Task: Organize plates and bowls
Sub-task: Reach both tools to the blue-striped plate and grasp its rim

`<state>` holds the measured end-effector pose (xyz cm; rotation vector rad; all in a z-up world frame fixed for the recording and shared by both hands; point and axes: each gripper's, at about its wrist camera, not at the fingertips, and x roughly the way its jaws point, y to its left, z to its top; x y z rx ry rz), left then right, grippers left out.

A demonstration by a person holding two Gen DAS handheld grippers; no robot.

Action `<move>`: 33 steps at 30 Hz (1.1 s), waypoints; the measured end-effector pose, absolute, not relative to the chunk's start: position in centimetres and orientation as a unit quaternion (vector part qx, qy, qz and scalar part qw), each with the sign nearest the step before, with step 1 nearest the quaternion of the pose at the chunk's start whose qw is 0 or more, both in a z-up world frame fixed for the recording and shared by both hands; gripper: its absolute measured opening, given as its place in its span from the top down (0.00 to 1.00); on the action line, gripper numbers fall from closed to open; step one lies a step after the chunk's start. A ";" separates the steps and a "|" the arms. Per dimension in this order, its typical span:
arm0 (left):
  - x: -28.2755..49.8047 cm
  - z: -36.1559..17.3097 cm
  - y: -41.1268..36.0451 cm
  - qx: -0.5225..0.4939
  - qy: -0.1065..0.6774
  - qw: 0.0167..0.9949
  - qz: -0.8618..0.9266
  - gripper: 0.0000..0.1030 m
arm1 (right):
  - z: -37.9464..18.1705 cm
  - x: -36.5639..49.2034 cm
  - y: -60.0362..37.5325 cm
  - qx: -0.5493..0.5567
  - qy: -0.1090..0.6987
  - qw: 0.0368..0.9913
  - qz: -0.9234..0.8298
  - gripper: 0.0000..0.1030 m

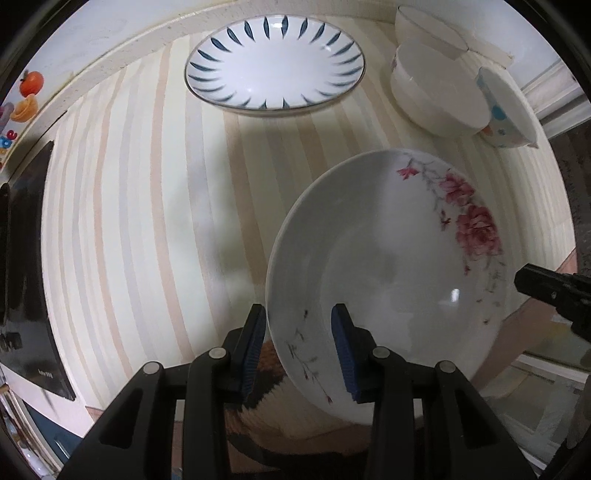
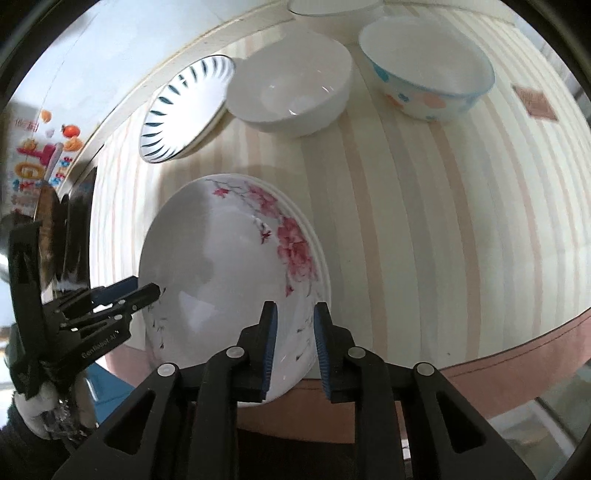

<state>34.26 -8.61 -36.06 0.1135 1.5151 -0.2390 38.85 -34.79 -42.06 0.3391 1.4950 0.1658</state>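
**Floral plate straddled by both claws at the surface's near edge**

Plates and bowls sit on a striped surface (image 1: 147, 221). Nearest the cameras, a floral plate (image 1: 391, 258) lies at the front edge of the surface; in the right wrist view a second rim shows beneath it, so it seems to rest on another plate. The left claw (image 1: 298, 347) has its jaws parted, one blue pad on each side of the plate's left rim, not visibly pressing. The right claw (image 2: 294, 345) is likewise spread, its pads straddling the plate's near rim with a gap between them. Farther back lies a blue-petal plate (image 1: 275, 62). To its right stands a plain white bowl (image 2: 291, 92), and beside that a bowl with blue and pink spots (image 2: 424, 74). Another white bowl (image 1: 428, 29) sits behind them near the wall.
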 end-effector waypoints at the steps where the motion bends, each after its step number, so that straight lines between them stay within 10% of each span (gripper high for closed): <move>1: 34.2 -35.4 -8.5 0.047 0.683 0.721 -0.111 0.67 | -41.3 38.7 -34.4 0.143 0.675 0.720 0.076 0.78; 16: 43.0 -26.7 -4.0 -0.025 0.605 0.793 -0.069 0.61 | -32.3 48.1 -30.3 0.163 0.618 0.755 0.147 0.58; 33: 57.5 -41.5 -0.6 -0.099 0.692 0.713 -0.064 0.61 | -45.4 68.1 -25.7 0.105 0.690 0.712 0.073 0.67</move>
